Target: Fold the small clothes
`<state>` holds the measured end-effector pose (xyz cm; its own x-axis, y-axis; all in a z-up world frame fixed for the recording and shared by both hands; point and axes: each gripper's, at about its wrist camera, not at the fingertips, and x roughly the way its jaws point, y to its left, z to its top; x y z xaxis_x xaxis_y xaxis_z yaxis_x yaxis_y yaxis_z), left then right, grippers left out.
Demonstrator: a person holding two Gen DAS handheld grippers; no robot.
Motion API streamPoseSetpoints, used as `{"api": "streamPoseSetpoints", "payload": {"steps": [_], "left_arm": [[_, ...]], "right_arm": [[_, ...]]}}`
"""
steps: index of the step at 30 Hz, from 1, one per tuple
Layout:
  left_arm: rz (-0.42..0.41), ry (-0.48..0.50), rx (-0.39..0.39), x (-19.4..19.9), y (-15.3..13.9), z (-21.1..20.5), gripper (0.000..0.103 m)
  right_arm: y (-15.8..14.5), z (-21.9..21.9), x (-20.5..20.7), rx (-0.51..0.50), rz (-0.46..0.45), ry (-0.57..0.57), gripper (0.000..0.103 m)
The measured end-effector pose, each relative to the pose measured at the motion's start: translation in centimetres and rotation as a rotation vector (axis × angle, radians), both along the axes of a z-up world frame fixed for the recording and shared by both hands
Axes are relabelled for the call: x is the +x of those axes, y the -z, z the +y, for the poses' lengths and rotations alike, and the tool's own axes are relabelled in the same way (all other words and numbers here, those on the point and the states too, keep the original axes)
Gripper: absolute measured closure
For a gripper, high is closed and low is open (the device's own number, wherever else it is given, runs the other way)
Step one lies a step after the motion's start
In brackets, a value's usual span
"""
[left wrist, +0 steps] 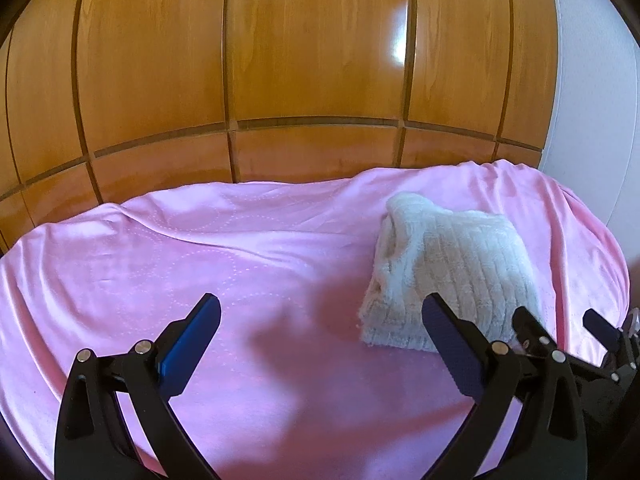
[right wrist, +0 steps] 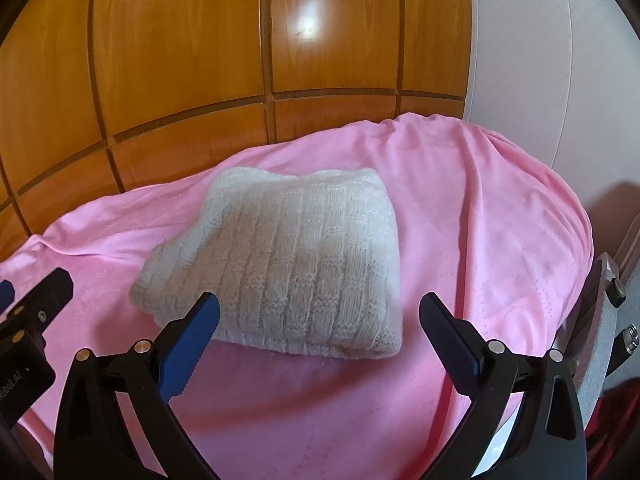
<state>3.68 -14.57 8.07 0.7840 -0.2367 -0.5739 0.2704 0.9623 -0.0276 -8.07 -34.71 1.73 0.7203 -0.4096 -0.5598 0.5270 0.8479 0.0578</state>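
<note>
A white knitted garment [left wrist: 452,268] lies folded into a thick rectangle on the pink blanket [left wrist: 200,248]. My left gripper [left wrist: 320,320] is open and empty, hovering to the left of the garment. Its right finger [left wrist: 452,344] overlaps the garment's near edge in the view. In the right wrist view the folded garment [right wrist: 288,260] fills the centre. My right gripper [right wrist: 318,320] is open and empty just in front of its near edge. The right gripper also shows in the left wrist view [left wrist: 560,328], beside the garment's near right corner.
A wooden panelled wardrobe [left wrist: 280,60] stands right behind the blanket-covered surface. A white wall [right wrist: 540,40] is at the right. The blanket [right wrist: 500,220] drops off at its right edge. The left gripper's finger [right wrist: 44,284] shows at the far left of the right wrist view.
</note>
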Motion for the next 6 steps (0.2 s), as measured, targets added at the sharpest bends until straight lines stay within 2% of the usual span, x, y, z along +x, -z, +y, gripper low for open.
{"api": "streamPoseSetpoints", "payload": {"steps": [6], "left_arm": [[0.038,-0.002,-0.006,0.9,0.9,0.2,0.002]], "right_arm": [[-0.6,-2.3,0.4,0.006,-0.021,0.026,0.004]]}}
